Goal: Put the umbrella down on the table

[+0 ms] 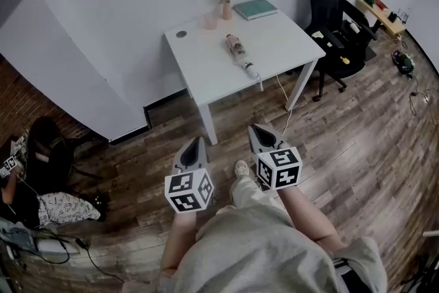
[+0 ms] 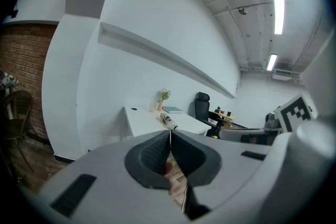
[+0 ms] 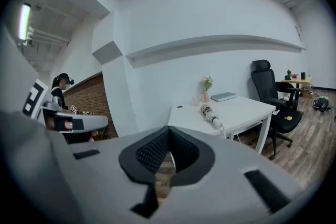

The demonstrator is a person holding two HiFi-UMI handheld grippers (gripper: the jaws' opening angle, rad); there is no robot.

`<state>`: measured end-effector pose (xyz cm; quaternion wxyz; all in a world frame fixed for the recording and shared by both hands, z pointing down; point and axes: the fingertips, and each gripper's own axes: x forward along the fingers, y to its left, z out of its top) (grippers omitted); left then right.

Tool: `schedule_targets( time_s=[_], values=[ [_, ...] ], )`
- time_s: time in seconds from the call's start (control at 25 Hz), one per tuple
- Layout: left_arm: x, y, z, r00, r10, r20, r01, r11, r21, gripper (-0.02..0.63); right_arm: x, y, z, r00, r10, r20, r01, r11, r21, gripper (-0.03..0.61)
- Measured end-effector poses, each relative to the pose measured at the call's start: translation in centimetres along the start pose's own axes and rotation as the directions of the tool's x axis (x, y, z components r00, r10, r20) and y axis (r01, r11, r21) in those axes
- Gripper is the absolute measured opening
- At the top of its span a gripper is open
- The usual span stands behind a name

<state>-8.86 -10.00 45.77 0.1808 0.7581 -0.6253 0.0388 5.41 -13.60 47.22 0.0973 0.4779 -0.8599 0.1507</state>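
A folded patterned umbrella [image 1: 239, 51] with a white handle lies on the white table [image 1: 288, 44], its cord hanging over the front edge. It also shows in the left gripper view as the umbrella [image 2: 168, 121] and in the right gripper view as the umbrella [image 3: 210, 114]. My left gripper [image 1: 195, 142] and right gripper [image 1: 257, 128] hover side by side over the wooden floor, well short of the table. Both point toward it. The left gripper [image 2: 170, 132] and right gripper [image 3: 168, 130] are each shut, with nothing between the jaws.
On the table's far side stand a flower vase [image 1: 226, 2], a pink cup [image 1: 210, 22] and a green book [image 1: 255, 8]. A black office chair [image 1: 337, 17] is right of the table. A seated person [image 1: 31, 175] is at the left by the brick wall. Cables lie on the floor.
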Motion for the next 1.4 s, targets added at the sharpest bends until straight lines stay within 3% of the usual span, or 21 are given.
schedule_targets(
  time_s=[0.56, 1.4],
  values=[
    [-0.9, 0.0, -0.1, 1.0, 0.008, 0.01, -0.008, 1.0, 0.016, 0.009, -1.2, 1.5, -0.3, 1.0, 0.027, 0.013, -0.026, 0.999, -0.036, -0.002],
    [0.2, 0.0, 0.5, 1.0, 0.002, 0.002, -0.002, 1.0, 0.012, 0.009, -0.5, 1.7, 0.4, 0.998, 0.05, 0.023, -0.051, 0.999, 0.002, -0.002]
  ],
)
